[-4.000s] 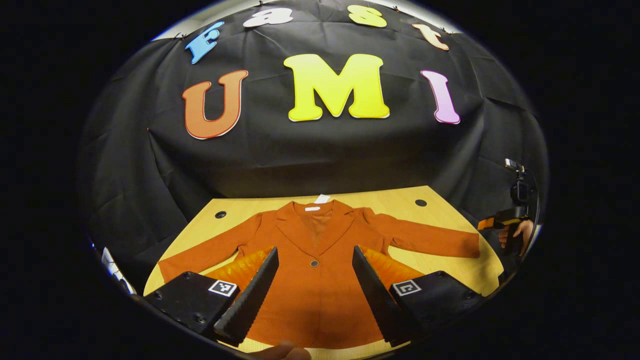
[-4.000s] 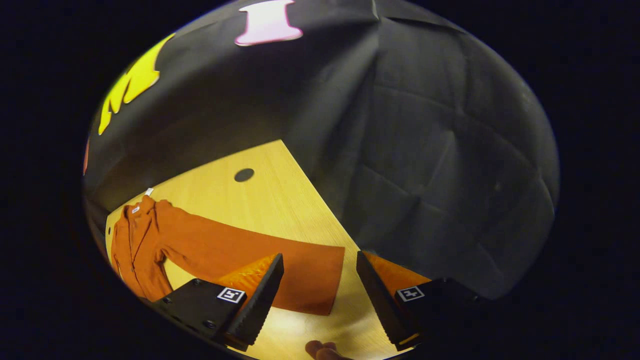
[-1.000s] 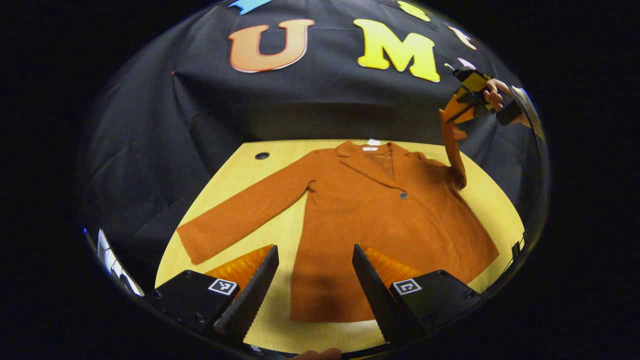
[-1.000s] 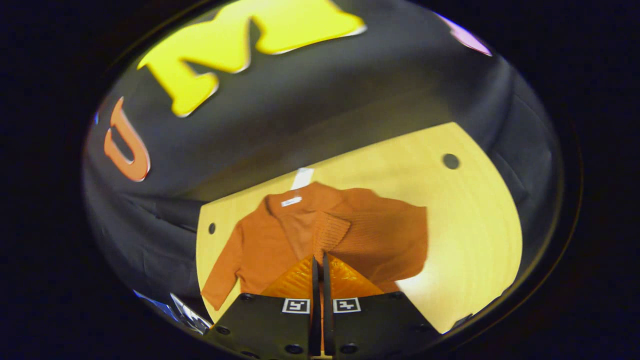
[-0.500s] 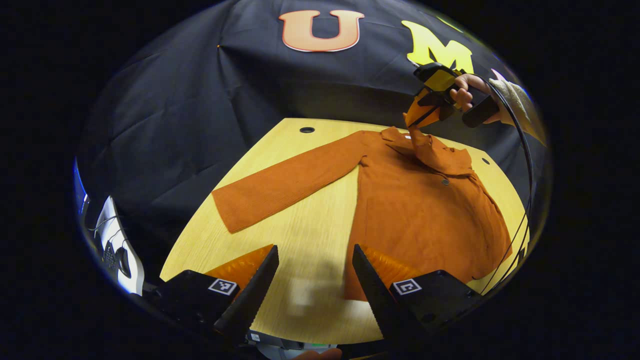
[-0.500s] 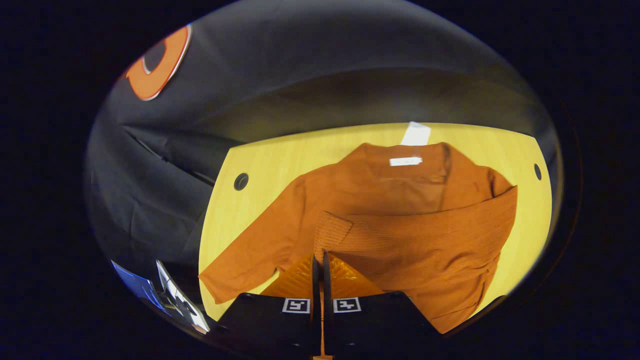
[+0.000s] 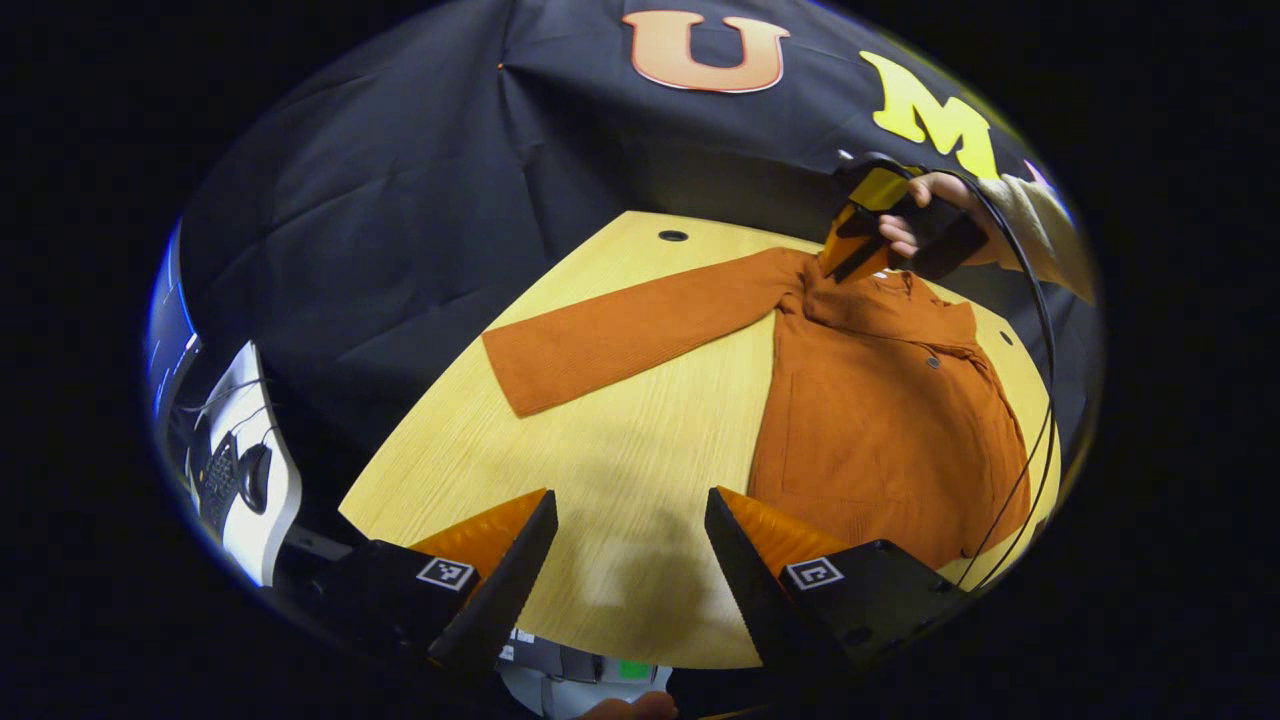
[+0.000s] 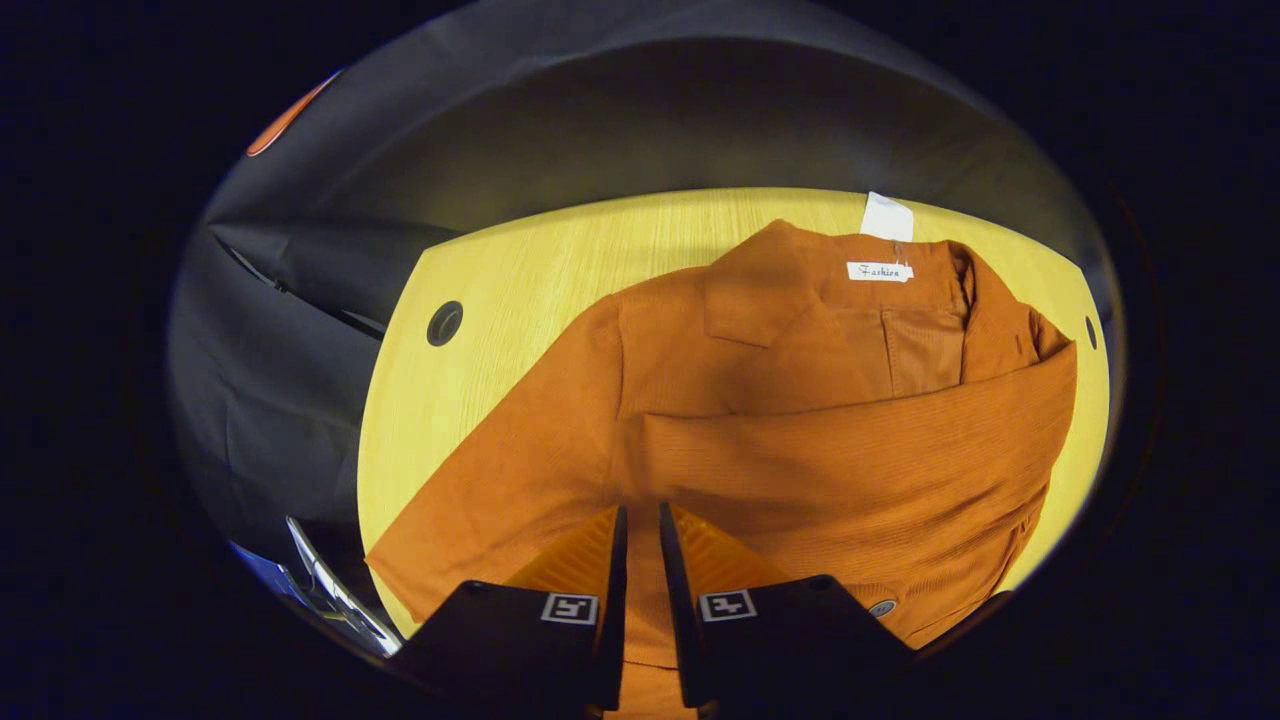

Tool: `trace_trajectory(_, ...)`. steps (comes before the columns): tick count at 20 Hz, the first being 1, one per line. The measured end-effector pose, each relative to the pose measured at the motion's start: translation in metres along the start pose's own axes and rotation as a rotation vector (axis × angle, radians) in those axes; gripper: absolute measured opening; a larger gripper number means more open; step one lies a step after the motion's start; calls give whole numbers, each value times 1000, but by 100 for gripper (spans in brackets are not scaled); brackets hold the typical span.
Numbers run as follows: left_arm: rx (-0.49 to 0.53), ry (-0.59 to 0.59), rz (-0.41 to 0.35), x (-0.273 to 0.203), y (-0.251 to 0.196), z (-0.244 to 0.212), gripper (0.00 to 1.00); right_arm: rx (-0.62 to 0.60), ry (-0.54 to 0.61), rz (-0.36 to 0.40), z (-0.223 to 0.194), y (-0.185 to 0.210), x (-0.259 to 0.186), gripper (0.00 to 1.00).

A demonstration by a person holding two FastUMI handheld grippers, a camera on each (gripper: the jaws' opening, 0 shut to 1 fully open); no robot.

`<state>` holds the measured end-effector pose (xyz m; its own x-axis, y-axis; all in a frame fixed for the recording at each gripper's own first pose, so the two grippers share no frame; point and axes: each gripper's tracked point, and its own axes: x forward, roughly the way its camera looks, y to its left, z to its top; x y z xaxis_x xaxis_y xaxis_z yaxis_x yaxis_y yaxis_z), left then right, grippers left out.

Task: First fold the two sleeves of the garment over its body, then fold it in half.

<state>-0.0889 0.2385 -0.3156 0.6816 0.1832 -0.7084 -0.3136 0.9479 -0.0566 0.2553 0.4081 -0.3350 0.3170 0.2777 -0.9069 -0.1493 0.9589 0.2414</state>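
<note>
Soft ribbed garment (image 7: 880, 420) is lying on the tabletop (image 7: 620, 470), floppy stuff. Right gripper (image 8: 640, 560) is pinching its folded sleeve (image 8: 850, 440); left gripper (image 7: 625, 560) is hanging spread wide, so I'd grab the far sleeve's cuff (image 7: 520, 375).

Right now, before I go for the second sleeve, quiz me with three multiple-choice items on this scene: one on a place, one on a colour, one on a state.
1. Where does the sleeve folded by the right gripper lie?
A. Across the jacket's chest
B. Hanging off the table edge
C. Straight out on the bare wood

2. What colour is the jacket?
A. Navy
B. Rust orange
C. Grey

3. How does the left gripper stand?
A. Shut on the hem
B. Open above bare table
C. Shut on the collar

Answers:
1 A: in the right gripper view the folded sleeve runs across the body below the collar.
2 B: the cloth is rust orange in both views.
3 B: its fingers stand wide apart with wooden table between them, while the other sleeve lies spread out flat, unfolded.
</note>
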Motion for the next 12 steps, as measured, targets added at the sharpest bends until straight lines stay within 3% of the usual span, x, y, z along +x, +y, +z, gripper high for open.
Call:
trace_trajectory(1, -26, 13, 3, 0, 1, -3, 97, 13, -11, 15, 3, -1, -5, 25)
trace_trajectory(4, -76, 34, 42, 6, 12, -1, 97, 22, 8, 12, -2, -16, -33, 50)
trace_trajectory(6, -115, 51, 86, 10, 26, 7, 97, 33, 11, 34, -7, -26, -52, 53)
trace_trajectory(8, -160, 96, 150, 15, 40, 8, 97, 21, 5, 28, -11, -49, -71, 79)
trace_trajectory(11, -257, 140, 164, 33, 44, 18, 97, -30, -19, -21, -20, -92, -97, 83)
trace_trajectory(12, -286, 153, 169, 38, 47, 22, 97, -42, -24, -32, -26, -106, -105, 89)
